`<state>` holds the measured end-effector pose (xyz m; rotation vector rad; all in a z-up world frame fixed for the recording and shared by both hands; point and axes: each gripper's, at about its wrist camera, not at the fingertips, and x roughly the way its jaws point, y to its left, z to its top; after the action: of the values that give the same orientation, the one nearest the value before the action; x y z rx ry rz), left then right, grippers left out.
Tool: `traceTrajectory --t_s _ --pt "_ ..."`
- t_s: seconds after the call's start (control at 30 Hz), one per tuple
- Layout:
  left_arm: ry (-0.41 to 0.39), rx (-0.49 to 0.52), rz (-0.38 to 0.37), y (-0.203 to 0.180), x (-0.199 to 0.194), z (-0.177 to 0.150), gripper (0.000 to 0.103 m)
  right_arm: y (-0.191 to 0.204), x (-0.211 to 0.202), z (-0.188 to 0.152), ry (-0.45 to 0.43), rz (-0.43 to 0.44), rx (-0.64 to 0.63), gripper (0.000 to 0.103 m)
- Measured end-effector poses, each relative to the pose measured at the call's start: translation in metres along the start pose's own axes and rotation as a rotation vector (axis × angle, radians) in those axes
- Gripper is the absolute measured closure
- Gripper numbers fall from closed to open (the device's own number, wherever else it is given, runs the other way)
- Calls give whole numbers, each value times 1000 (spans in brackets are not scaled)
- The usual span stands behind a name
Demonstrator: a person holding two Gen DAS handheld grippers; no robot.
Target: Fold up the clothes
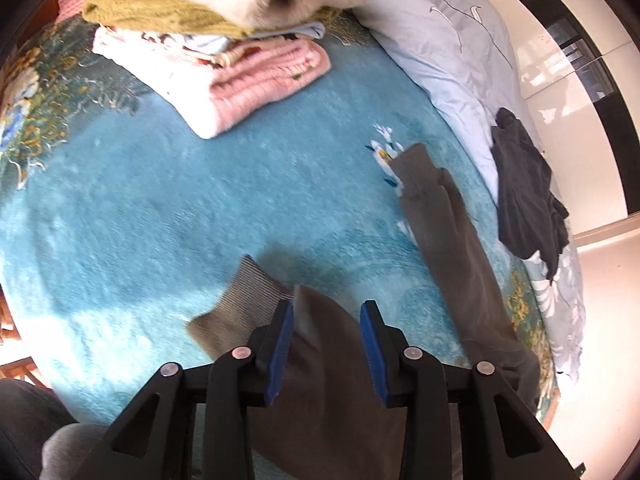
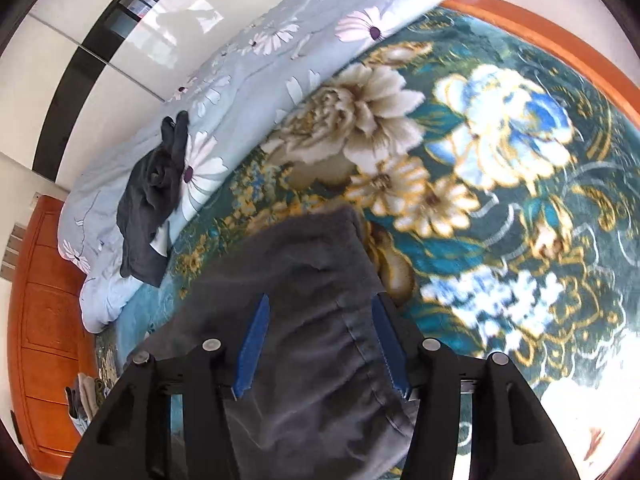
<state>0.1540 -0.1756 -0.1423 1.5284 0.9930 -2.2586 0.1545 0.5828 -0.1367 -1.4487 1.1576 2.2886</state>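
Grey trousers spread on the bed, both grippers over them with fingers apart.

The blanket [image 1: 152,208] carries the trousers [image 1: 320,360], a leg [image 1: 448,232] stretching away. Left gripper [image 1: 327,344] straddles a cuffed end, right gripper [image 2: 320,344] the gathered waist, apparently; neither clamps cloth. Closing on one layer, or snagging the plush pile, could skew any fold.

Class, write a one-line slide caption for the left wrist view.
Open left gripper over grey-brown trousers on a teal plush blanket.
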Motion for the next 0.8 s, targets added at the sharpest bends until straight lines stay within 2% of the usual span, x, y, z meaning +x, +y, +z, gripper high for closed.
traceTrajectory --t_s 0.07,0.13,0.2,0.27,0.4,0.47,0.5,0.53,0.6,0.67,0.8 --pt "16 2 27 10 3 5 58 -20 0 -21 28 -12 37 48" --pt "83 17 83 17 14 7 54 -41 0 -42 56 -19 80 48" --pt "174 12 171 25 27 5 54 -60 0 -65 72 2 144 48" --pt "197 -4 162 30 31 -3 53 -74 -1 -83 79 29 195 48" --pt "309 -30 147 29 52 -27 50 -87 -1 -104 88 97 271 47" --pt "326 15 195 22 59 -38 45 -87 -1 -110 91 112 283 47" --pt "347 22 221 22 64 -43 39 -86 0 -113 96 117 282 47" --pt "379 2 230 24 71 -48 35 -84 1 -116 101 122 279 47" --pt "437 -65 235 33 83 -59 35 -80 4 -119 110 136 268 47" --pt "410 -42 259 31 84 -63 35 -78 9 -122 112 144 269 47" --pt "325 -89 196 33 77 -67 36 -75 21 -126 102 159 286 47"
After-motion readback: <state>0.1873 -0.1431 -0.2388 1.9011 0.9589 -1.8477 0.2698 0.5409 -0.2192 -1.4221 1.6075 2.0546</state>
